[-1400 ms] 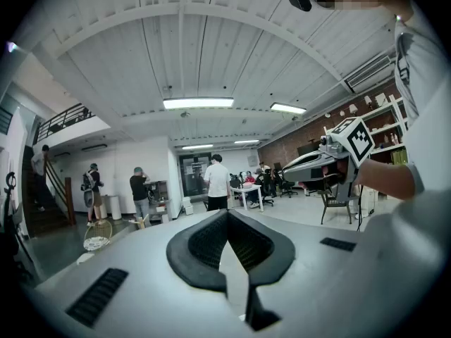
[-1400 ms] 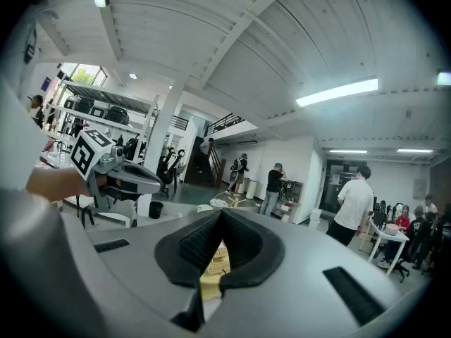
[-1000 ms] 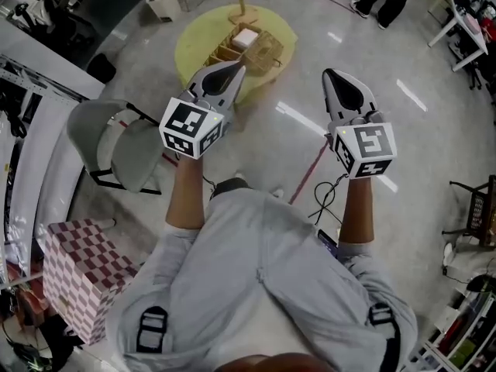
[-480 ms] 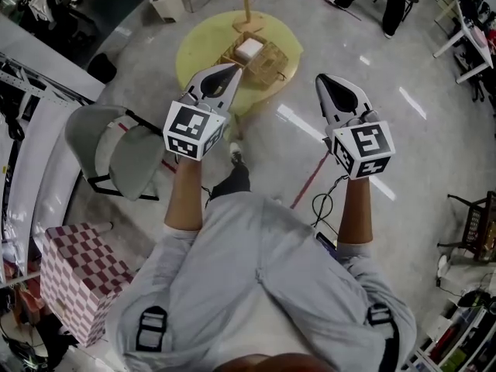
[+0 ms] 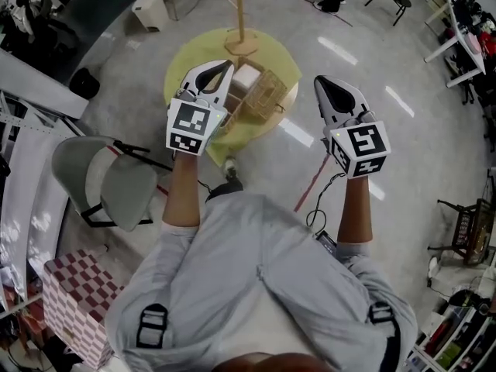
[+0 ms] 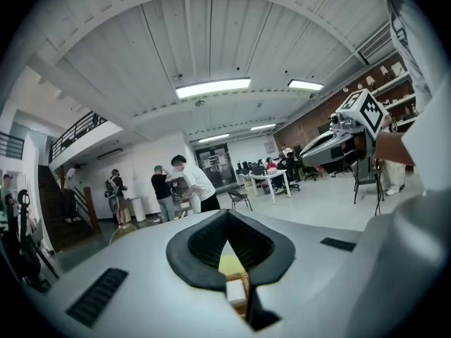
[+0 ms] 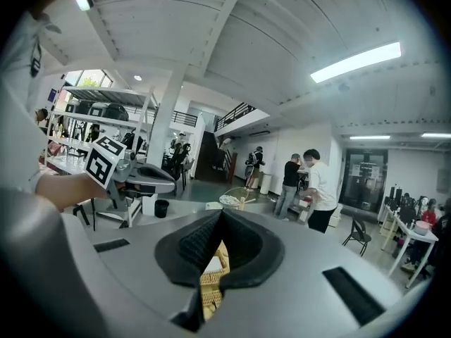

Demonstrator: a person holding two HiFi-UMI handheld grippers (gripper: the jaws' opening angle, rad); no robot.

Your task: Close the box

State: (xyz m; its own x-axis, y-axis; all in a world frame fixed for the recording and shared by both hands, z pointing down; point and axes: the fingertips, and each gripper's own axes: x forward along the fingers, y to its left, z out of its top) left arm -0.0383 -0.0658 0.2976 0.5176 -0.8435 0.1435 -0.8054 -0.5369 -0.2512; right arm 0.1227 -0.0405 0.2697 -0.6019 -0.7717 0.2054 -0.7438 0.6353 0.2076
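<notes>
My left gripper [image 6: 227,217] has its jaws closed tip to tip with nothing between them. My right gripper [image 7: 220,214] is the same, pressed together and empty. Through the slit below each pair I glimpse the wicker box [image 5: 260,91]. It sits on the round yellow tabletop [image 5: 186,56], with something white showing inside. The left jaws point at the box's left side, near it. The right jaws hang over the floor to the right of the tabletop. A wooden stand [image 5: 240,25] rises at the far edge, and a grey chair [image 5: 105,180] stands near left.
</notes>
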